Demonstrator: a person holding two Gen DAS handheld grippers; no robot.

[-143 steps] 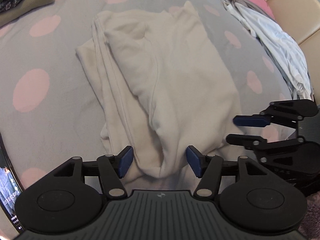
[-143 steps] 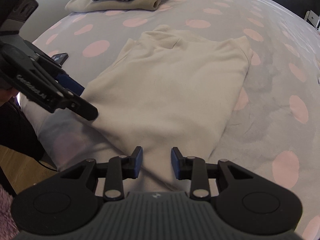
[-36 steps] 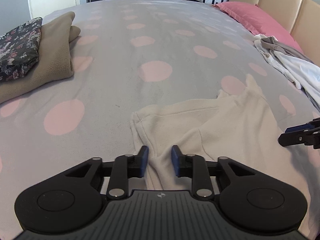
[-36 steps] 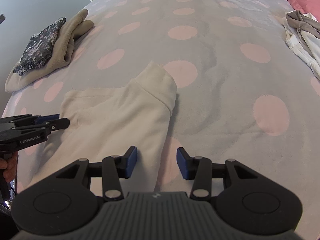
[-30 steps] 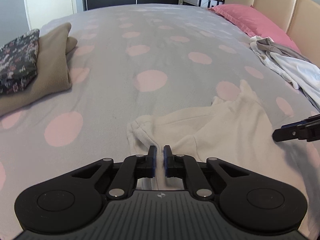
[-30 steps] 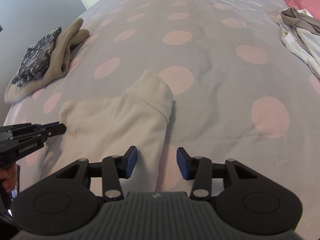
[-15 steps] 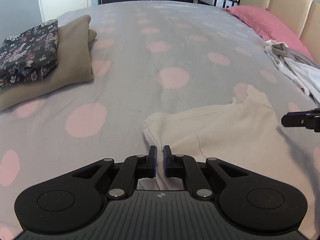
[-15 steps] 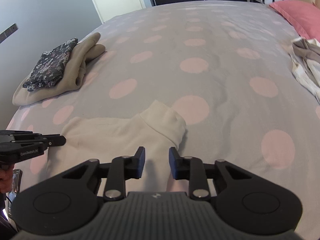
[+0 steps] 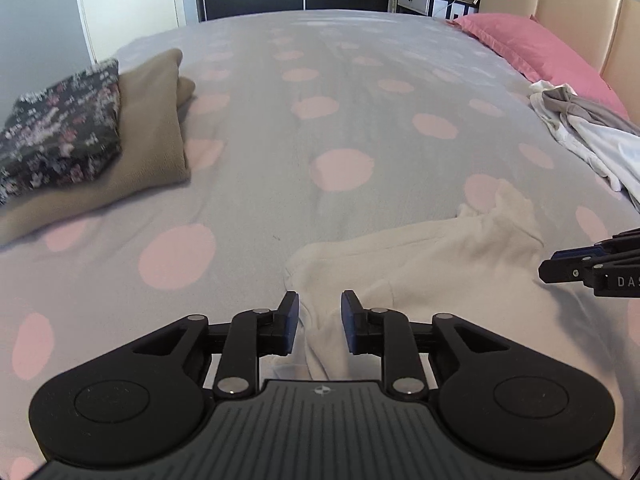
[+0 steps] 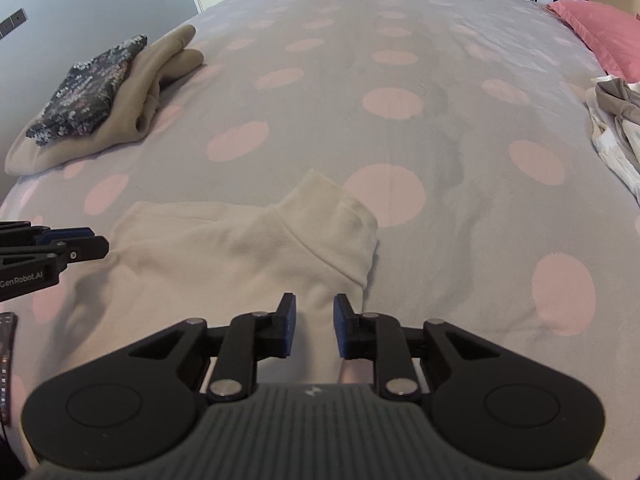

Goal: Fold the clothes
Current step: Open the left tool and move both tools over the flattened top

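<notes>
Left gripper (image 9: 319,322) jaws are opening: half a second ago they were pinched together on the near edge of the cream sweater (image 9: 432,264), now they stand apart with a ridge of fabric loose between them, pads not pressing. Right gripper (image 10: 314,326) jaws are closing, down from a wide gap a second ago; cloth sits between them near the cuff (image 10: 336,216), but I can't tell if the pads bite yet. Sweater lies folded on the near part of the spotted bedspread (image 9: 340,120), well apart from the folded stack (image 9: 100,140) at left and the unfolded heap (image 9: 580,128) by the pink pillow (image 9: 532,48). Looks like a release after the fold, with a regrip on the right side
</notes>
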